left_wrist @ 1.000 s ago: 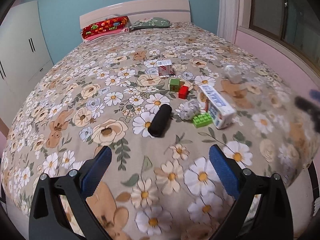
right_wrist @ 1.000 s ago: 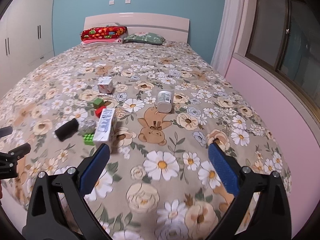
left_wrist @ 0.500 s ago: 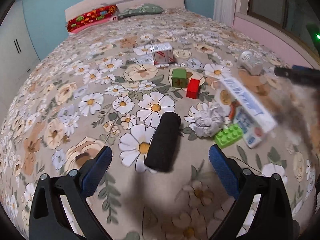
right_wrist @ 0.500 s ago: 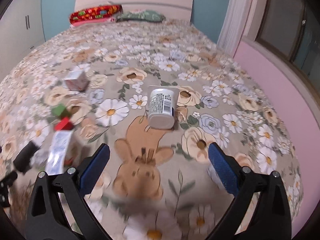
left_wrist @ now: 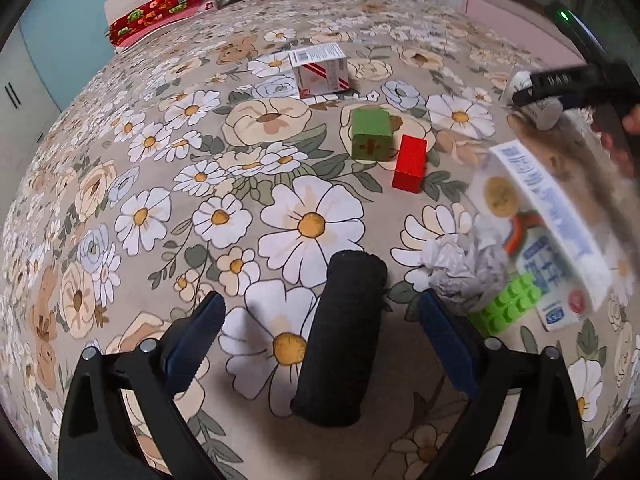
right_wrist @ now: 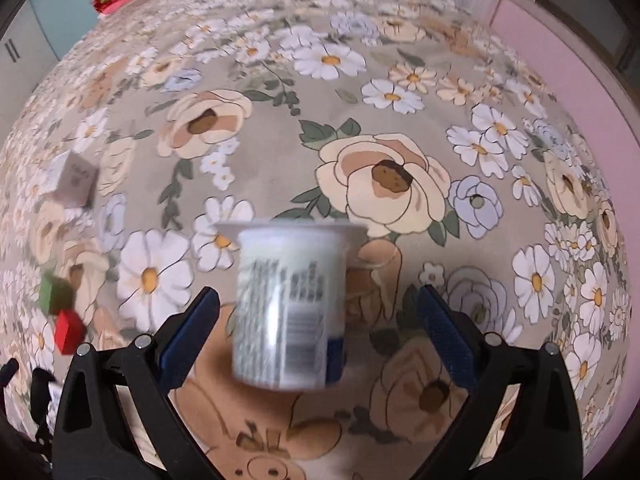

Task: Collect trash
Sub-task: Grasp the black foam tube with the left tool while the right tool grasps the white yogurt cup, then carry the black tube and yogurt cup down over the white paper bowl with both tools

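— What do we have under our left claw (left_wrist: 320, 316)?

— A black fabric roll (left_wrist: 340, 336) lies on the flowered bedspread (left_wrist: 132, 152), right between the blue pads. The pads stand well apart and are closing in, but neither one touches the roll; we see bedspread on both sides of it.

— And the trash near it?

— Just right of the roll sits a crumpled ball of white paper (left_wrist: 460, 264), touching a green studded brick (left_wrist: 506, 308). Behind those lies a white carton with blue print (left_wrist: 548, 228), blurred. Farther up the bed we see a red block (left_wrist: 410, 163) beside a green block (left_wrist: 371, 134), and beyond them a small white box with red stripes (left_wrist: 320, 67). Pillows (left_wrist: 160, 10) rest at the headboard.

— What about our right claw (right_wrist: 318, 316)?

— It hangs over a white yogurt cup (right_wrist: 290, 304) that lies on its side on the bedspread, rim pointing away from us, printed label up. The cup is blurred. The pads stand wide, one on each side of the cup, with a clear gap to each, so nothing is clamped.

— Do the two views meet?

— Yes. From the left wrist we see the right claw at the upper right edge, dark and smeared, over the cup. From the right wrist the small box (right_wrist: 74, 180), the green block (right_wrist: 56, 294) and the red block (right_wrist: 69, 330) show at the far left.
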`<act>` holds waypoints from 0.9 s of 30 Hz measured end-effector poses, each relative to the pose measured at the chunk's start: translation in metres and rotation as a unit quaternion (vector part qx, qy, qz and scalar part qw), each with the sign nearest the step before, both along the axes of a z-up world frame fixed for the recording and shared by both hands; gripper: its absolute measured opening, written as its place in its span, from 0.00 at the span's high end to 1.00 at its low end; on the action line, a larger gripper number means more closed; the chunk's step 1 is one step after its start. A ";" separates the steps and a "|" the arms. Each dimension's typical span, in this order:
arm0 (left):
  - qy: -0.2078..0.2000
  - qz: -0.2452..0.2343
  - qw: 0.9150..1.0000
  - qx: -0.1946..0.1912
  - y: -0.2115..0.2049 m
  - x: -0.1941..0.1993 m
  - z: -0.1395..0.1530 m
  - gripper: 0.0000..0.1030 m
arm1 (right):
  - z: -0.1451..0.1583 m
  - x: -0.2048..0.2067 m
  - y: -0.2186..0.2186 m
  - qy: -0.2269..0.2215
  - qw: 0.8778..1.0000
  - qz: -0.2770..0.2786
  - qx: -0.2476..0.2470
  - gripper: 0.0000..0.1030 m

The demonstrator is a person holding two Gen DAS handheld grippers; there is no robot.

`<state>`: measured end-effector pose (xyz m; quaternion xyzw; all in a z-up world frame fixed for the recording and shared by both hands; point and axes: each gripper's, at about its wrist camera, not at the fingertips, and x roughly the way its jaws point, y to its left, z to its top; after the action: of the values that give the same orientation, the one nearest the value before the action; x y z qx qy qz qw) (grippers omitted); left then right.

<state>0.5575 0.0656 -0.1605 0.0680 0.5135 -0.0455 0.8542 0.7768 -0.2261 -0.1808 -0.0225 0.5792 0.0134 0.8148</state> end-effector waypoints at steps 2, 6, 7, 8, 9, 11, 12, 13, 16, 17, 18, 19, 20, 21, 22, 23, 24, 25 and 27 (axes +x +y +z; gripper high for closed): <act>0.018 -0.004 1.000 -0.001 -0.002 0.006 -0.005 0.26 | -0.003 0.008 0.002 0.009 1.000 0.003 -0.006 0.07; 0.044 -0.003 0.999 -0.007 -0.008 0.015 -0.013 0.41 | -0.004 0.016 0.001 0.010 1.000 -0.002 0.004 0.10; 0.045 -0.004 0.999 -0.005 -0.010 0.015 -0.013 0.47 | -0.005 0.016 0.003 0.015 1.000 0.001 0.013 0.16; 0.045 -0.005 0.999 -0.006 -0.011 0.015 -0.013 0.51 | -0.007 0.016 0.004 0.021 1.000 0.006 0.017 0.34; 0.046 -0.006 0.999 -0.010 -0.011 0.014 -0.013 0.61 | -0.009 0.015 0.006 0.029 0.999 0.012 0.020 0.52; 0.046 -0.005 0.999 -0.006 -0.014 0.012 -0.012 0.62 | -0.010 0.009 0.008 0.028 0.999 0.023 0.017 0.53; 0.045 -0.005 0.999 -0.004 -0.014 0.012 -0.012 0.63 | -0.009 0.008 0.009 0.026 0.999 0.027 0.016 0.53; 0.045 -0.004 0.999 -0.004 -0.014 0.011 -0.012 0.63 | -0.008 0.004 0.009 0.023 0.999 0.029 0.016 0.54; 0.048 0.003 0.999 -0.009 -0.013 0.009 -0.010 0.64 | 0.000 -0.006 0.006 0.016 0.999 0.028 0.023 0.54; 0.049 0.007 0.999 -0.010 -0.011 0.007 -0.009 0.65 | 0.005 -0.010 0.005 0.013 0.999 0.028 0.025 0.54; 0.051 0.012 0.999 -0.009 -0.009 0.004 -0.006 0.65 | 0.009 -0.015 0.004 0.011 0.999 0.030 0.027 0.54; 0.051 0.014 0.999 -0.009 -0.007 0.001 -0.004 0.65 | 0.014 -0.018 0.004 0.008 0.999 0.031 0.028 0.54; 0.051 0.017 0.999 -0.009 -0.006 -0.002 -0.001 0.65 | 0.021 -0.023 0.003 0.005 0.999 0.034 0.029 0.54; 0.050 0.020 0.999 -0.008 -0.003 -0.007 0.004 0.65 | 0.028 -0.028 0.004 0.001 0.999 0.036 0.029 0.54; 0.048 0.024 0.999 -0.008 -0.001 -0.012 0.009 0.66 | 0.037 -0.035 0.003 -0.004 0.999 0.037 0.031 0.54; 0.047 0.027 0.999 -0.008 0.001 -0.015 0.014 0.66 | 0.043 -0.040 0.003 -0.007 0.999 0.037 0.032 0.54; 0.042 0.031 0.999 -0.010 0.003 -0.022 0.024 0.66 | 0.051 -0.046 0.004 -0.012 0.999 0.038 0.034 0.54; 0.037 0.034 0.999 -0.009 0.004 -0.026 0.031 0.66 | 0.062 -0.055 0.004 -0.019 0.998 0.039 0.038 0.54; 0.023 0.037 0.999 -0.002 0.004 -0.035 0.047 0.66 | 0.078 -0.070 0.003 -0.026 0.998 0.042 0.044 0.54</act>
<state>0.5226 0.0699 -0.1137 0.0456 0.5353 -0.0162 0.8433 0.7067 -0.2228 -0.1028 -0.0111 0.5550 0.0732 0.8286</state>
